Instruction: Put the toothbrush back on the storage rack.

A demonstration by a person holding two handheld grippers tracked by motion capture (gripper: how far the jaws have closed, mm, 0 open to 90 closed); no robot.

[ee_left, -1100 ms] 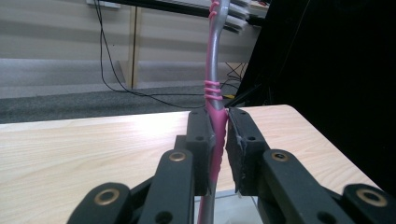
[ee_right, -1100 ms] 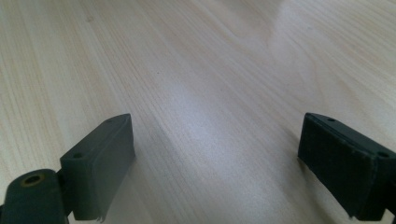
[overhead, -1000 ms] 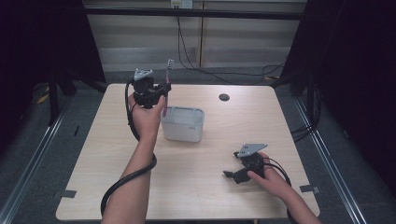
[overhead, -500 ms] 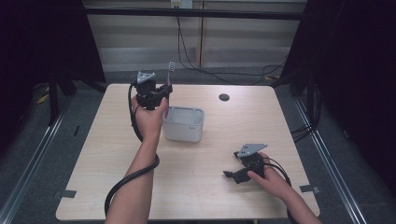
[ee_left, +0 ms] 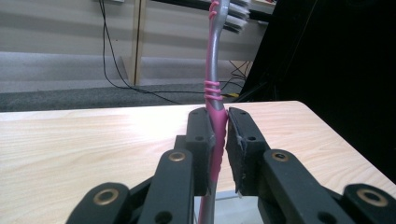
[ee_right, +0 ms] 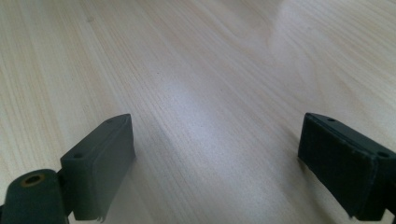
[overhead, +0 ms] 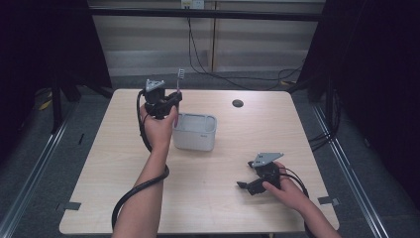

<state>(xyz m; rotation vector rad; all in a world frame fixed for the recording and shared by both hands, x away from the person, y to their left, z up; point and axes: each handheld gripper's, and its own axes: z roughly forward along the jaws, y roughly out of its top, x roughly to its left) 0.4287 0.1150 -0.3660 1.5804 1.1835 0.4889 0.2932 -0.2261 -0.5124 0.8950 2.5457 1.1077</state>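
L gripper [overhead: 168, 101] fingers clamp toothbrush [ee_left: 214, 93] upright, R gripper [ee_right: 217, 163] fingers wide

One toothbrush [overhead: 178, 85], one grey bin [overhead: 195, 132], two grippers, left [overhead: 167, 105] and right [overhead: 243, 185], one table [overhead: 99, 168].

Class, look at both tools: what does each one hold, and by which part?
The left tool grips a pink-and-grey toothbrush by its pink handle, bristles up. The right tool holds nothing.
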